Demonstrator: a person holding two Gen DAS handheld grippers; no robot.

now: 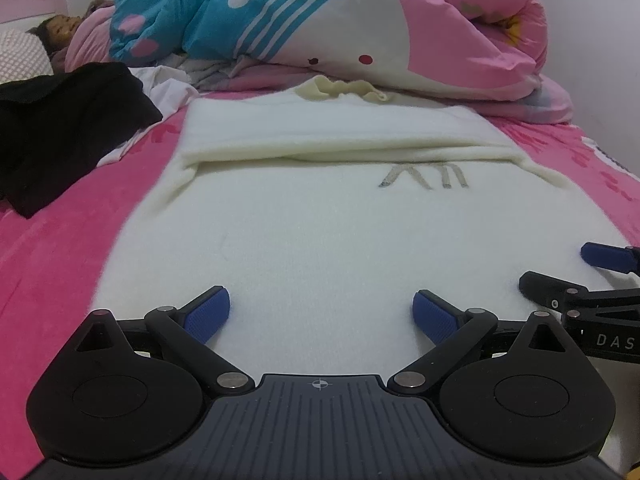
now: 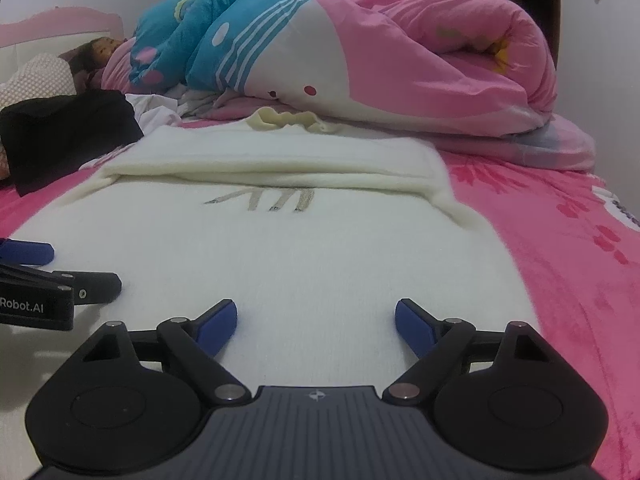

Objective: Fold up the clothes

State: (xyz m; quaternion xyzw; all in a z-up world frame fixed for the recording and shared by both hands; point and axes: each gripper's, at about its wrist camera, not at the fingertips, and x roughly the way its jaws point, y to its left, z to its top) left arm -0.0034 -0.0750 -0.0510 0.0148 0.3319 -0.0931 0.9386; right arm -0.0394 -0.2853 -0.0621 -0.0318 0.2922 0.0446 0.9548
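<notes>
Cream sweater (image 1: 320, 220) lies on pink bed (image 1: 48, 256).

We are in a home bedroom. We see a bed (image 1: 60, 248) covered with a bright pink plush sheet printed with darker pink flowers. At its far end lies a rolled-up quilt (image 1: 360, 28) in pink, white and turquoise with a cartoon pattern, the kind made for a child's room. A polka-dot pillow (image 1: 22, 56) sits at the far left, against a pink padded headboard (image 2: 60, 24), and a person (image 2: 100, 50) lies there, partly under the bedding. Clothes lie about on the bed: a cream sweater (image 1: 320, 220) spread flat and a black garment (image 1: 60, 120) in a heap. Plain pale walls (image 2: 600, 80) close the room in.
</notes>
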